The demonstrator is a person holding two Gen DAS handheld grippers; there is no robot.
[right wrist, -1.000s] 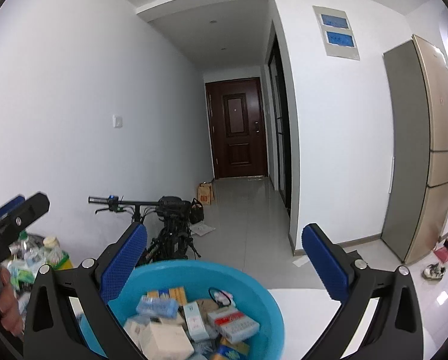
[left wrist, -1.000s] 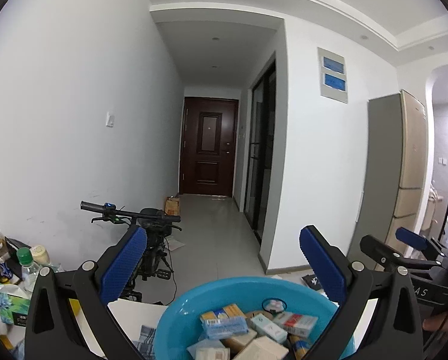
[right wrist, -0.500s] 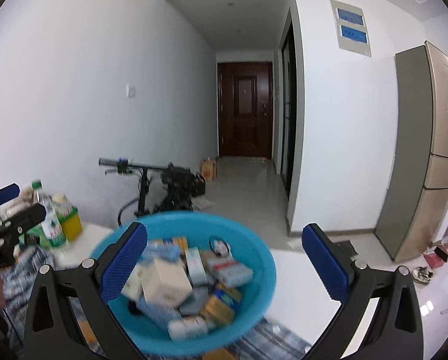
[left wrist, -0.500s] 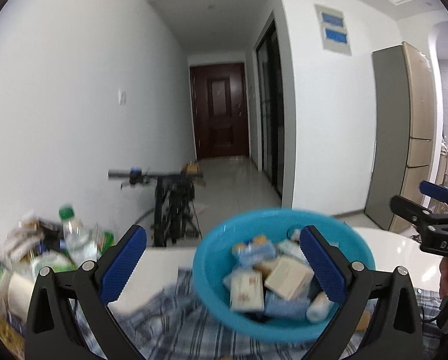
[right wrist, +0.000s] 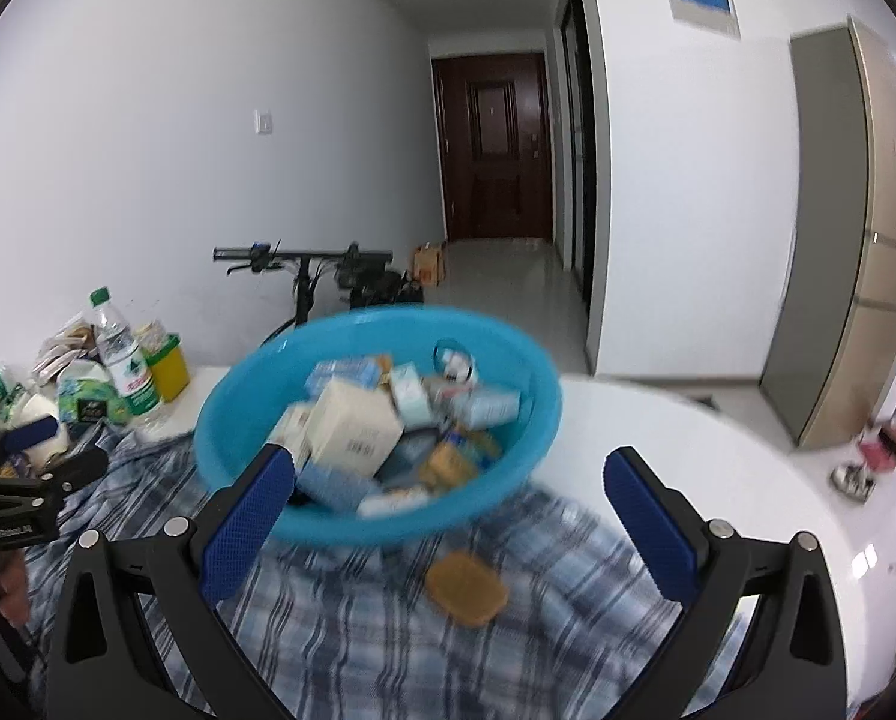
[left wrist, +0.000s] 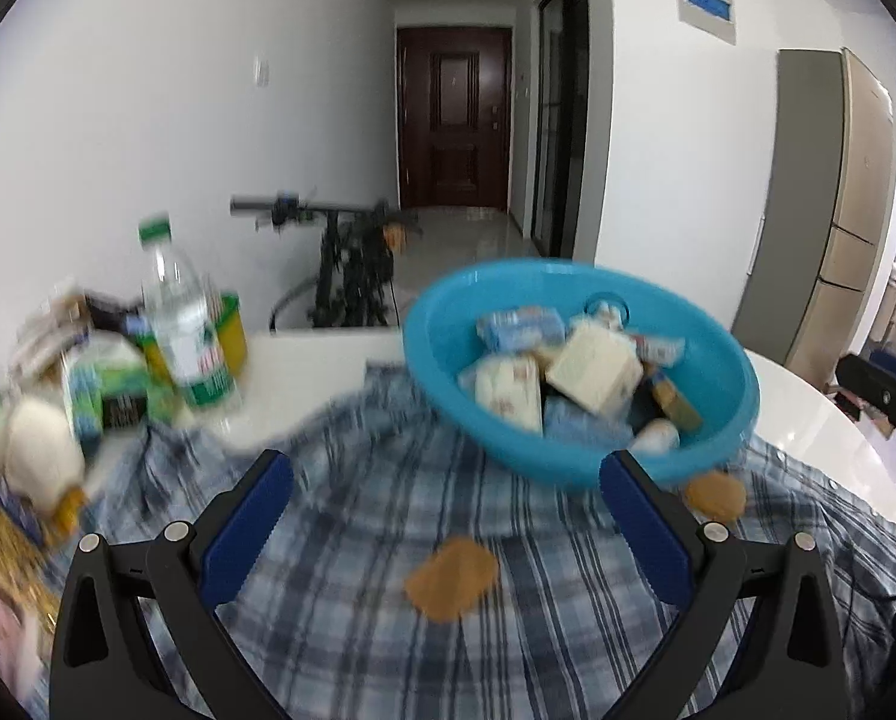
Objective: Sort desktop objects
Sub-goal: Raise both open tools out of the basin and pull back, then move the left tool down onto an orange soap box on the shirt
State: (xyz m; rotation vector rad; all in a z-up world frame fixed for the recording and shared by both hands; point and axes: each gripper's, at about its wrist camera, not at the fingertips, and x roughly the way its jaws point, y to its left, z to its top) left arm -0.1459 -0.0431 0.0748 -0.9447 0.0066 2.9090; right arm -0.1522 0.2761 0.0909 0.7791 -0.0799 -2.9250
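A blue plastic basin [left wrist: 568,456] filled with several small boxes and packets sits on a blue plaid cloth [left wrist: 351,600] on a white table; it also shows in the right wrist view [right wrist: 387,522]. Two brown flat pieces lie on the cloth near it [left wrist: 451,579] [left wrist: 715,495]; one shows in the right wrist view [right wrist: 467,588]. My left gripper [left wrist: 444,525] is open and empty, above the cloth in front of the basin. My right gripper [right wrist: 448,525] is open and empty, just before the basin's near rim.
A water bottle [left wrist: 177,330], a yellow cup [left wrist: 231,333], tissue packs and other clutter stand at the table's left end [right wrist: 87,384]. Bare white tabletop [right wrist: 718,468] lies to the right. A bicycle [right wrist: 327,282] and hallway are behind the table.
Both views have tilted down from the hallway toward the table. The basin, cloth and left-side clutter have come fully into view and closer. Both grippers stay open.
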